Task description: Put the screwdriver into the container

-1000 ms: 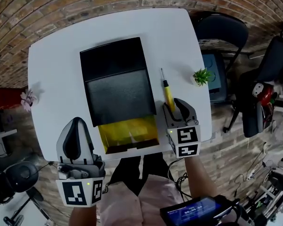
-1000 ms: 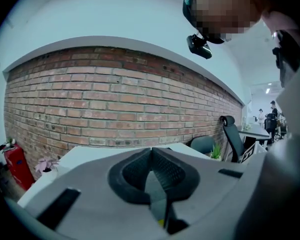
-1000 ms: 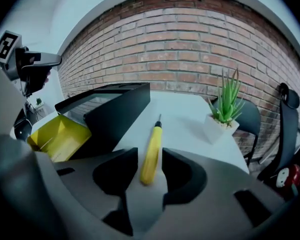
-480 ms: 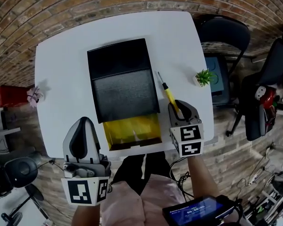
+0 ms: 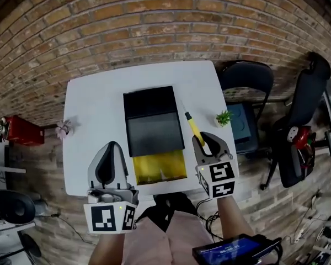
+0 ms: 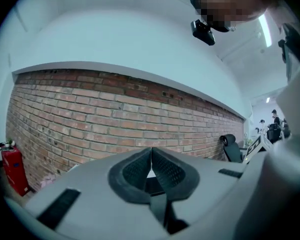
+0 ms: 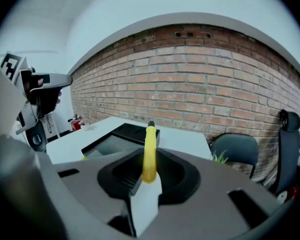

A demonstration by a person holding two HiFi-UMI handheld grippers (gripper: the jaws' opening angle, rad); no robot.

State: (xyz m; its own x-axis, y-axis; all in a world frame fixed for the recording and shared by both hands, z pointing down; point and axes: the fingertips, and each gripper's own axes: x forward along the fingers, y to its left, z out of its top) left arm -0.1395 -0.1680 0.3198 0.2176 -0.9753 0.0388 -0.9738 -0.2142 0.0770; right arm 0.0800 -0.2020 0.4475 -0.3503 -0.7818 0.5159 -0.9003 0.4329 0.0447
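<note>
My right gripper is shut on the handle of the yellow screwdriver, whose dark tip points away over the table. In the right gripper view the screwdriver stands up between the pads of my right gripper, lifted off the tabletop. To its left lies the black container with an open yellow compartment at its near end; the container also shows ahead in the right gripper view. My left gripper hangs near the table's front left, and its pads meet with nothing between them.
The white table carries a small green plant at its right edge and a pink flower at its left edge. Dark chairs stand to the right. A red object sits by the brick surface at left.
The right gripper has closed on the screwdriver and raised it off the table. Both grippers and the camera have risen, so the table looks smaller and farther.
</note>
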